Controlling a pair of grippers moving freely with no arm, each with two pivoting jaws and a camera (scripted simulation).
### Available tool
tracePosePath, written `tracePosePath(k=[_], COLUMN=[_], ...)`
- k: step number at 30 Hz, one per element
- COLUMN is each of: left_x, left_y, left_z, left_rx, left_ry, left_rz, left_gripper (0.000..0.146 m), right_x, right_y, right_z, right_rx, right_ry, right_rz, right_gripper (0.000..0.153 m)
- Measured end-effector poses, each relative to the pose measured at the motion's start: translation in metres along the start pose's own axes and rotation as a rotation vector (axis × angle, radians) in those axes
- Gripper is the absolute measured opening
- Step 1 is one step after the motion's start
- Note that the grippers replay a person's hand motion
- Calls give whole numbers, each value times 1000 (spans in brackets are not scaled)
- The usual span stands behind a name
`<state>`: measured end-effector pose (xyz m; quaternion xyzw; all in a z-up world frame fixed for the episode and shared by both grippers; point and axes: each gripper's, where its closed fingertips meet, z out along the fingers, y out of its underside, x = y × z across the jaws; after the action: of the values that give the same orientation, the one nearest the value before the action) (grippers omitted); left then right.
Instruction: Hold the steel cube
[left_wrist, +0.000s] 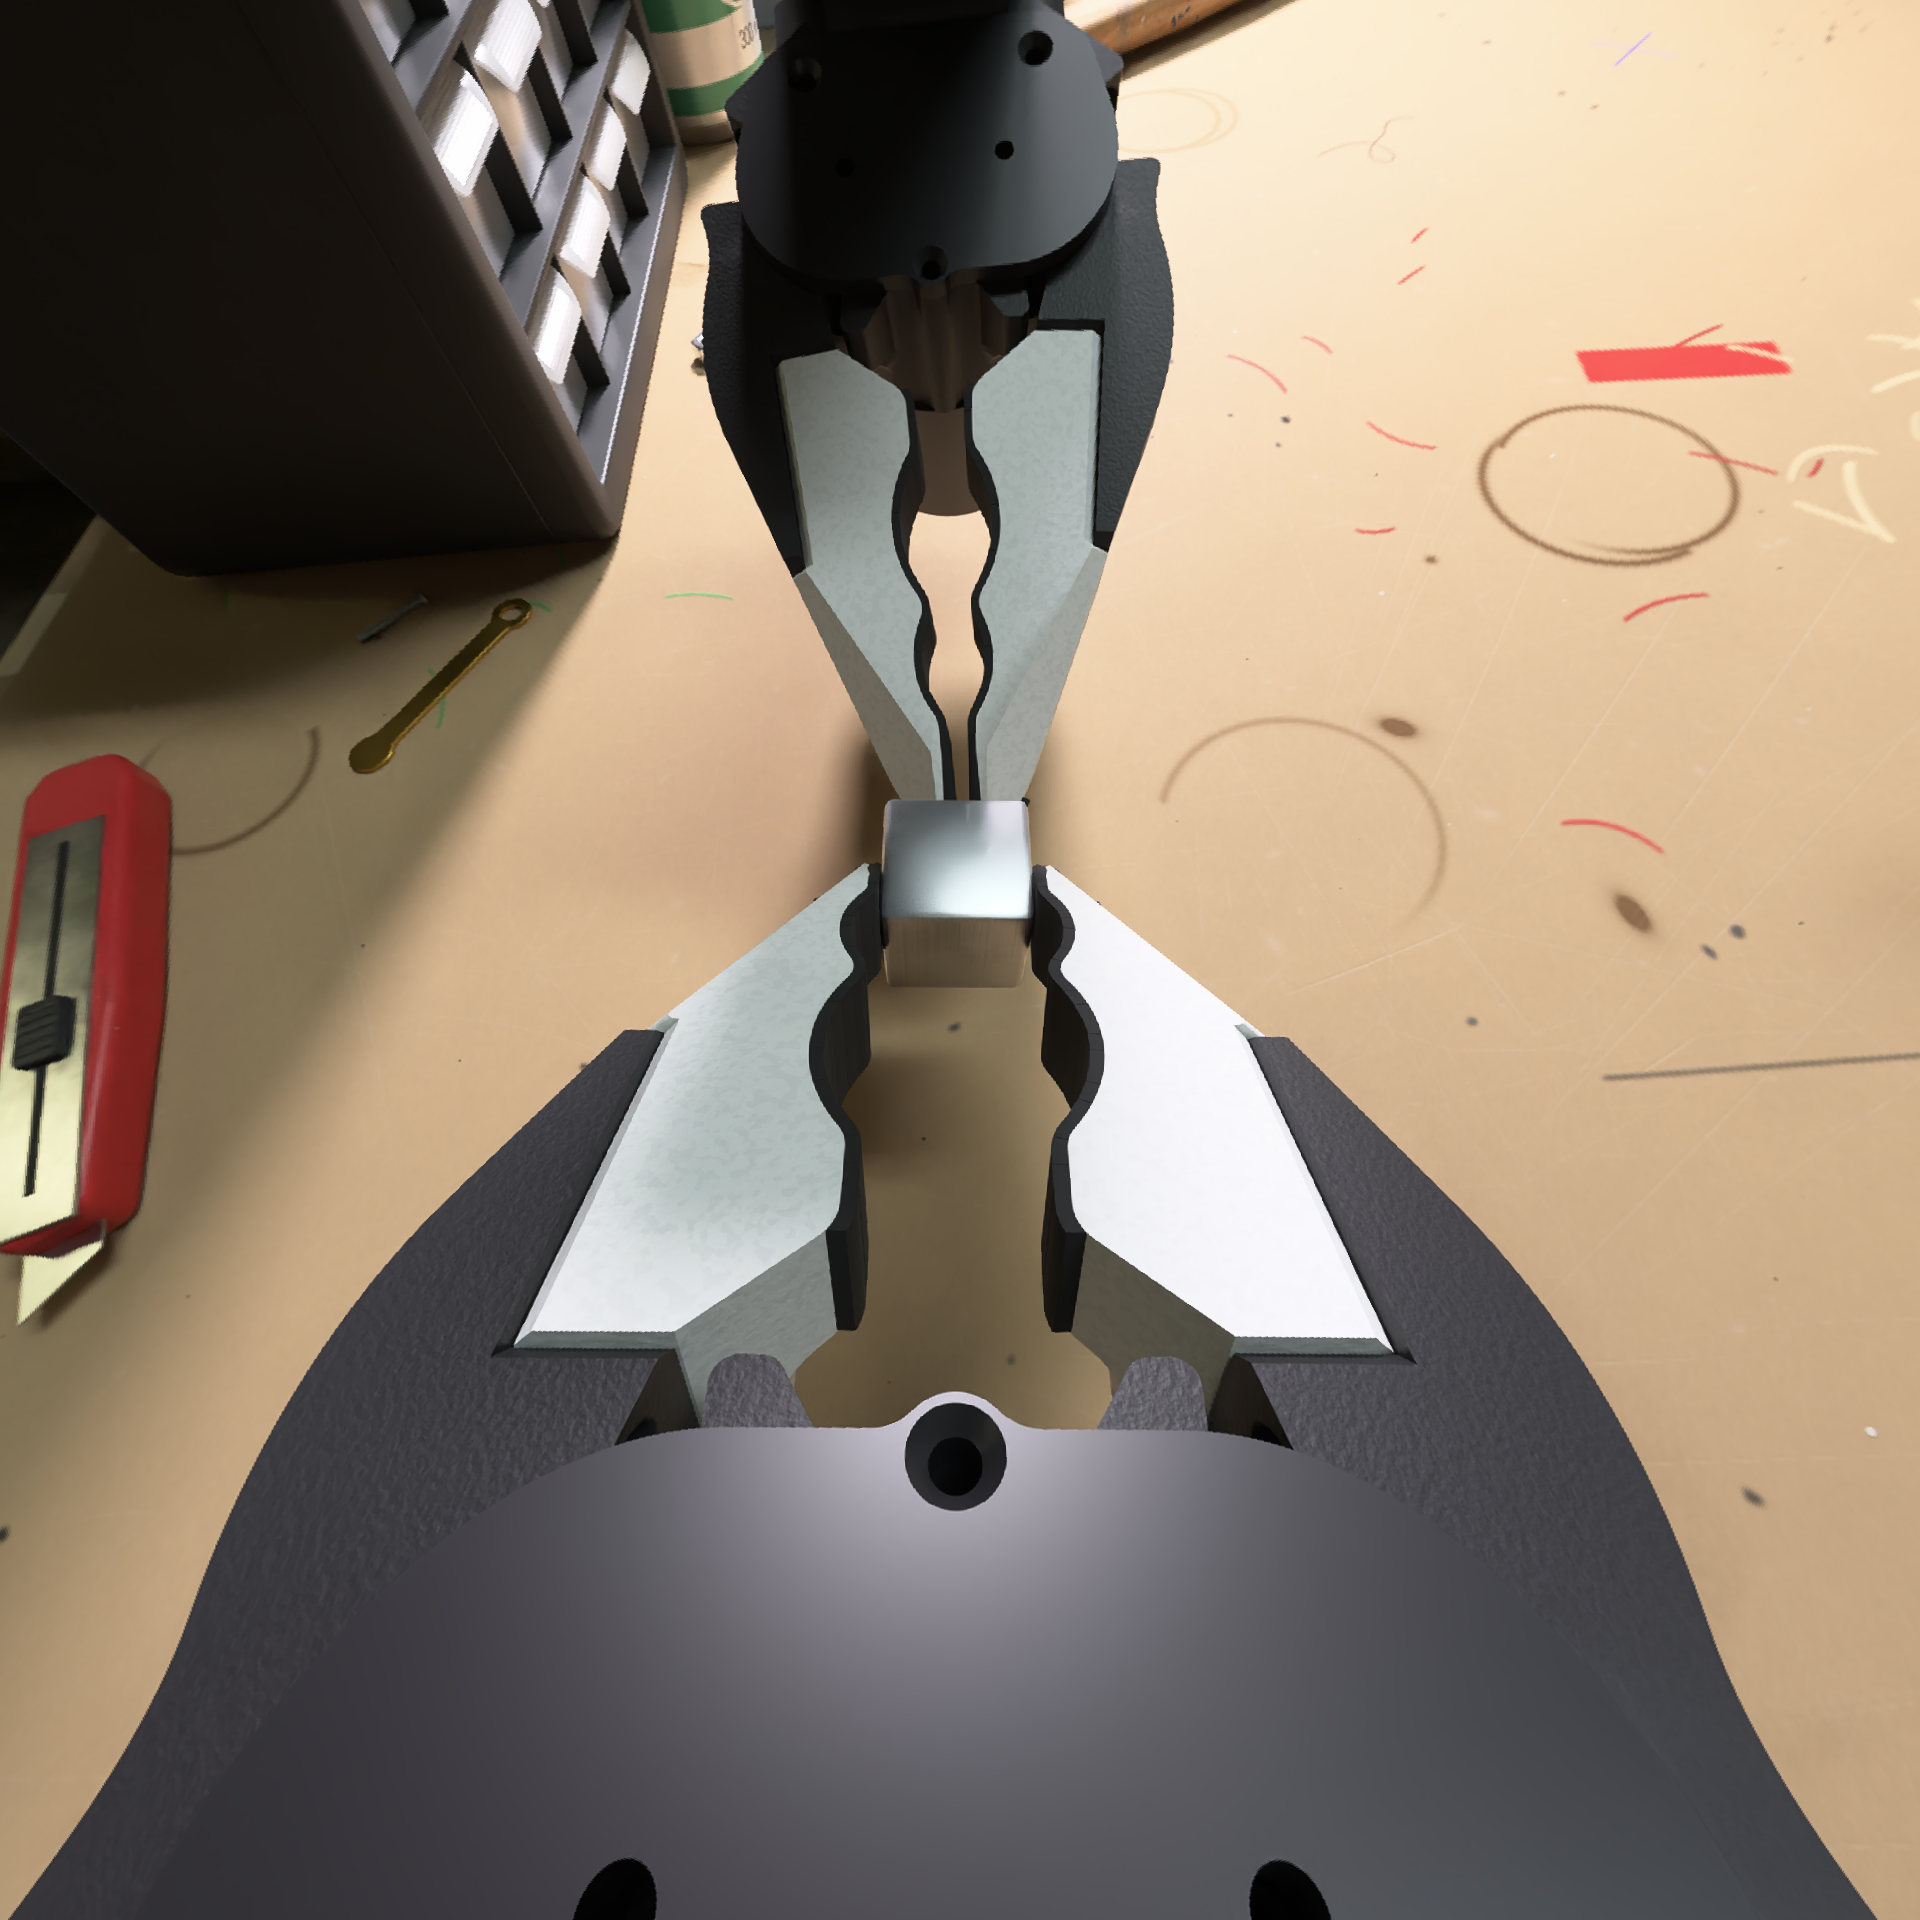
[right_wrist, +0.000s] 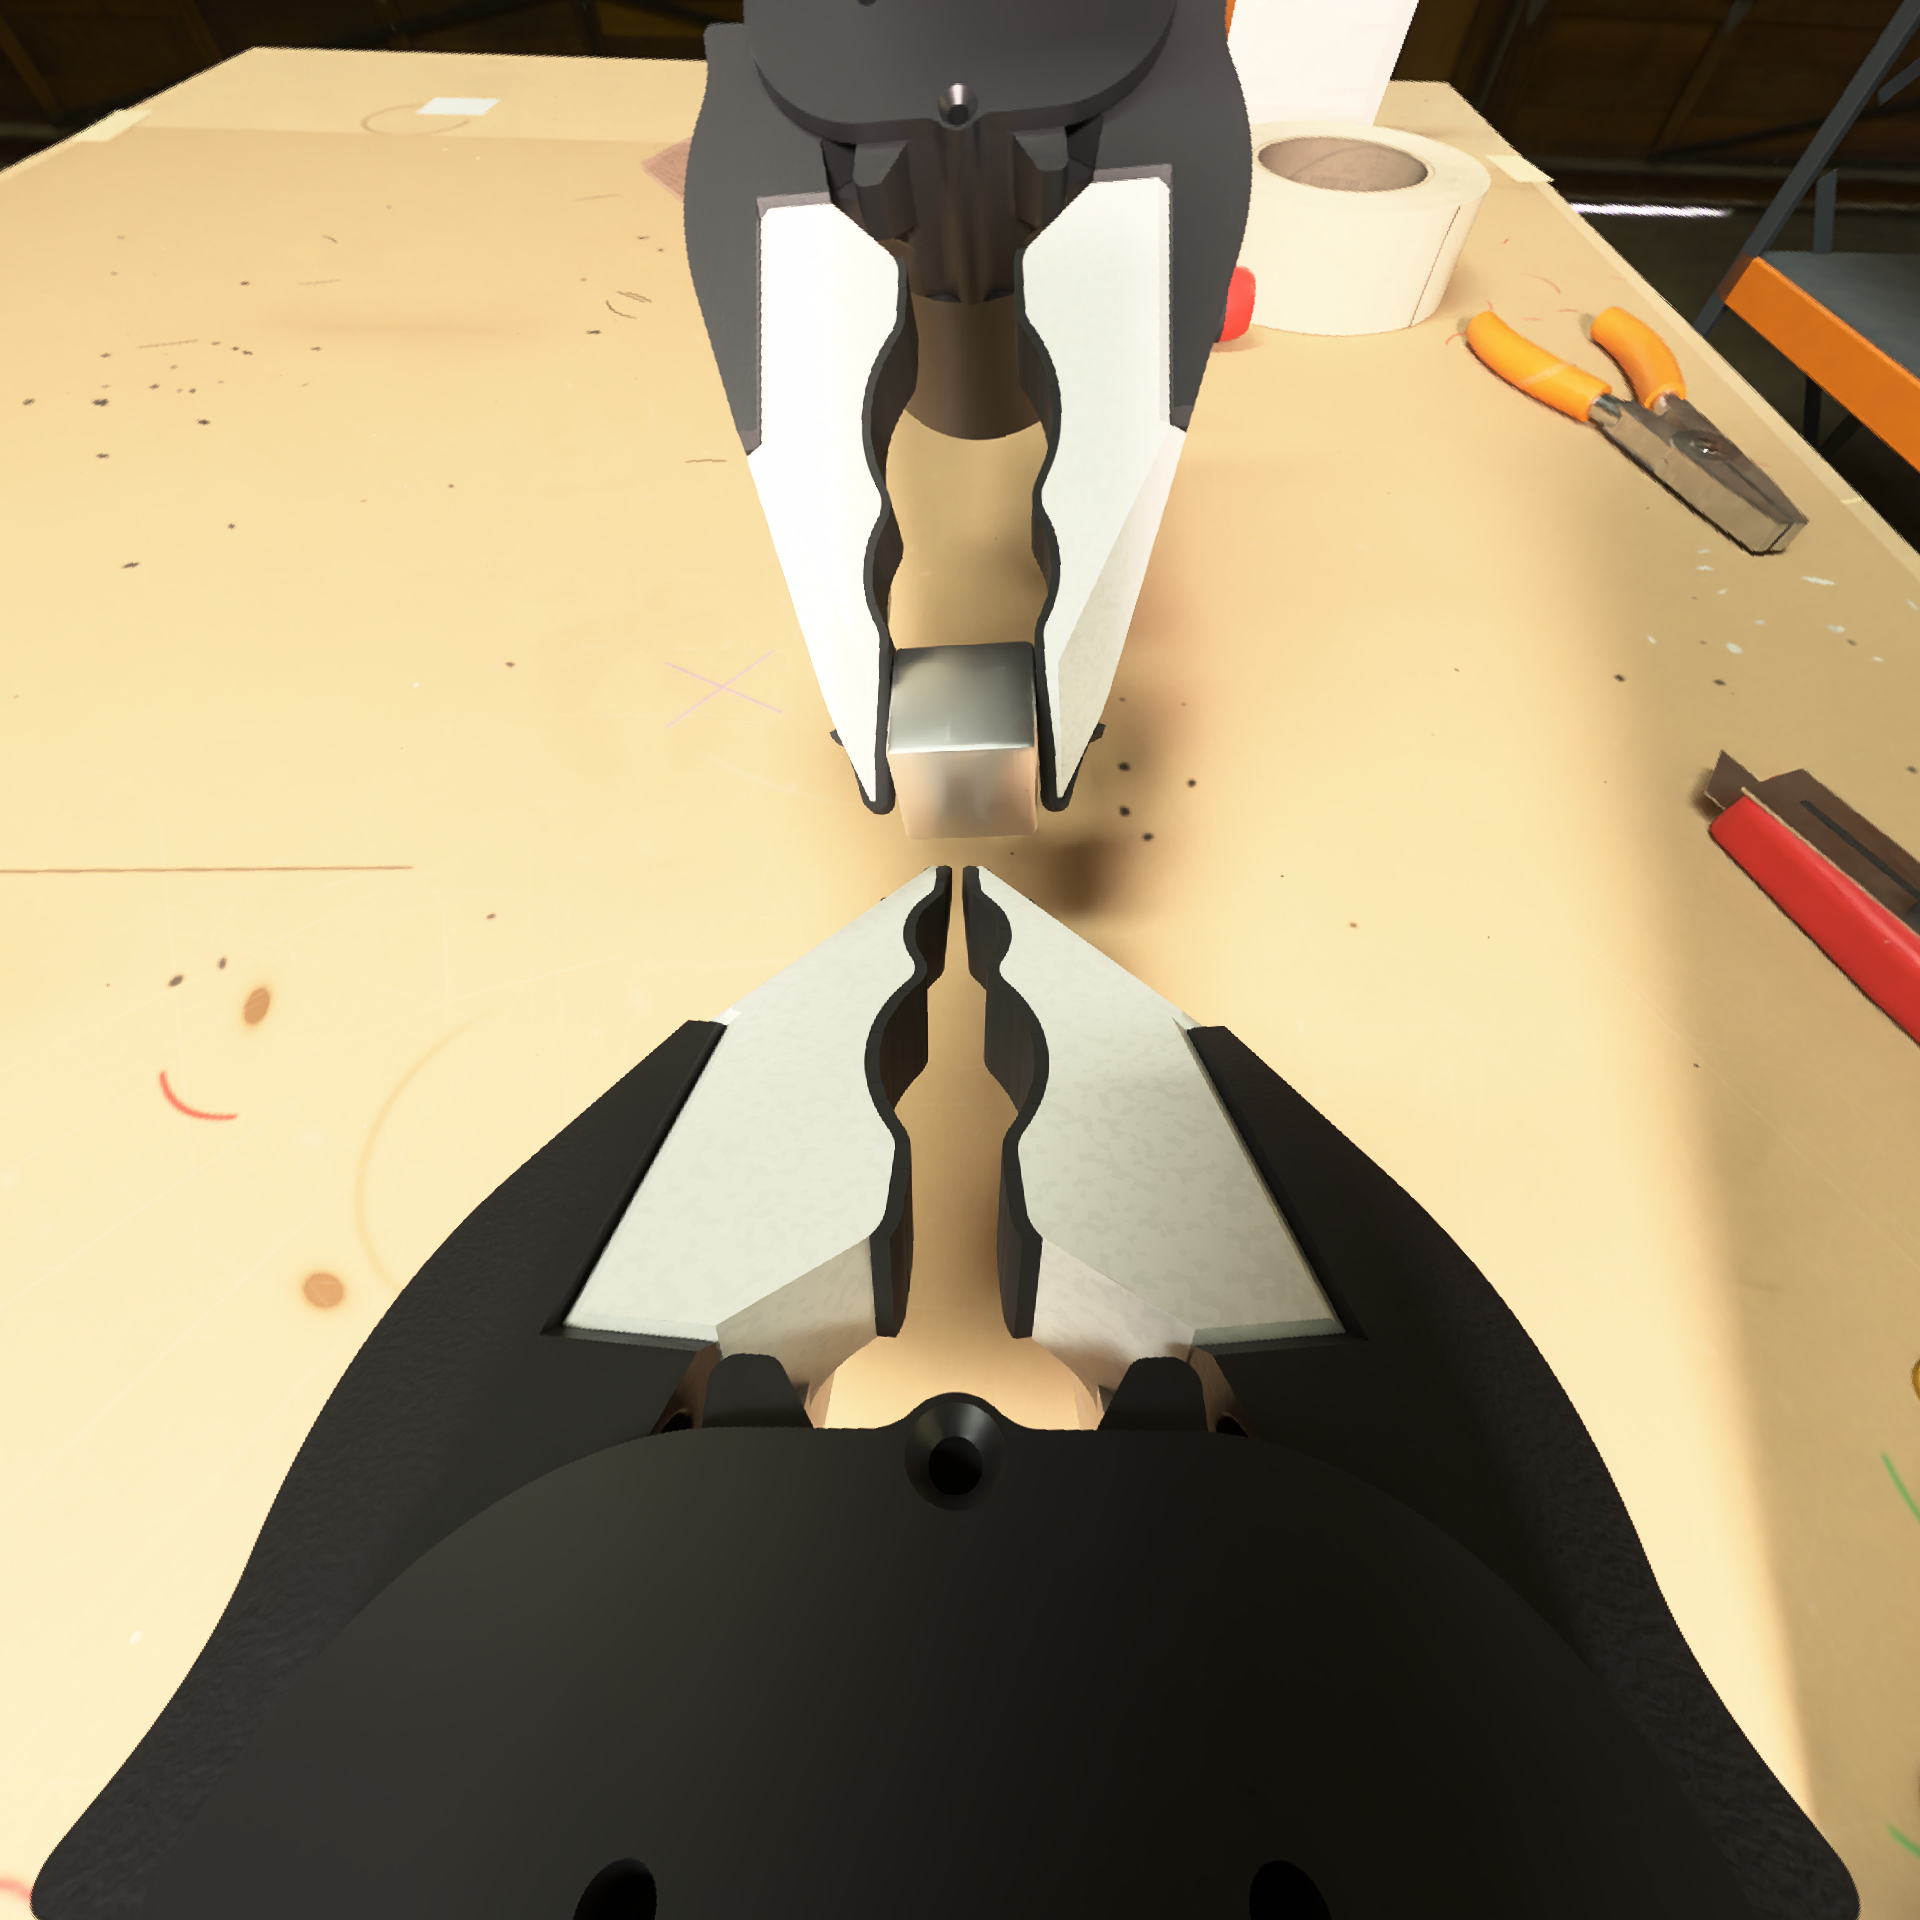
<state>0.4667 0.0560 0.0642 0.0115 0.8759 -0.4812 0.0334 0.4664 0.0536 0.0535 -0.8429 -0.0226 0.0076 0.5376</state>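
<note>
The left gripper (left_wrist: 956, 914) is closed onto the steel cube (left_wrist: 954, 894) at frame centre, one fingertip pad flat against each opposing side face, evidently so the faces bear squarely and cannot slip; the right gripper (right_wrist: 957, 878), pointing at it head-on from opposite, has its fingers drawn almost together with nothing between them, tips just short of the cube's facing side in its own view. The cube sits level just above or on the workbench (right_wrist: 416, 623), contact not determinable, and being equal-sided shows no long axis, faces squared to both grippers.
</note>
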Motion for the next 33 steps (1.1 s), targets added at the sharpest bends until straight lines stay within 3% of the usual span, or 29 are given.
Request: tracePosePath(k=[33], left_x=[1], left_y=[4], left_z=[2], left_rx=[-29], left_ry=[-14], left_rz=[31], left_gripper=[28], right_x=[-1], right_y=[-1], right_z=[2], right_rx=[-82], right_ry=[59], right_rz=[-31], right_gripper=[1])
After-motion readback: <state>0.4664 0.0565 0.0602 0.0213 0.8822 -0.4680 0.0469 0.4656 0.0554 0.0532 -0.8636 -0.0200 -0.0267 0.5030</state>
